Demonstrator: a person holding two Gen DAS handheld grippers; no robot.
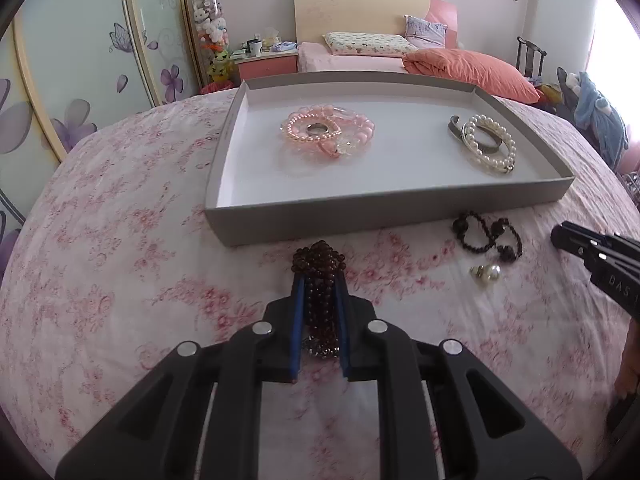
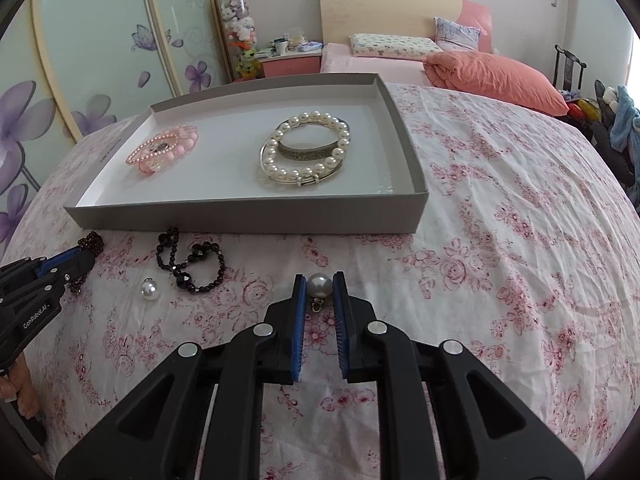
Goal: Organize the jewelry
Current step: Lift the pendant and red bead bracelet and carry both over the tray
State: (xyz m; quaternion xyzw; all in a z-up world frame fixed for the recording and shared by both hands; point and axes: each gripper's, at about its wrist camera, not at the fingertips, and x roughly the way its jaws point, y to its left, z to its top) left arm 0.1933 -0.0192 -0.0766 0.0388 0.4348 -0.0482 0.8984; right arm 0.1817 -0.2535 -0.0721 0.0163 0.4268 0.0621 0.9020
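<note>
Soft daylight, blown-out right, fisheye-warped edges.

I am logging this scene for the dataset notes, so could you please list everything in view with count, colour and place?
tray: one, grey outside, white inside, on the bedspread
pink bead bracelets: a small pile, pink, left part of tray
pearl bracelet and metal bangles: one stack, white and silver, right part of tray
black bead bracelet: one, black, on bedspread in front of tray
loose pearl earring: one, white, beside the black beads
held pearl earring: one, white, in right gripper
dark red bead bracelet: one, in left gripper
bedspread: one, pink floral
left gripper: shut on beads
right gripper: shut on pearl
</note>
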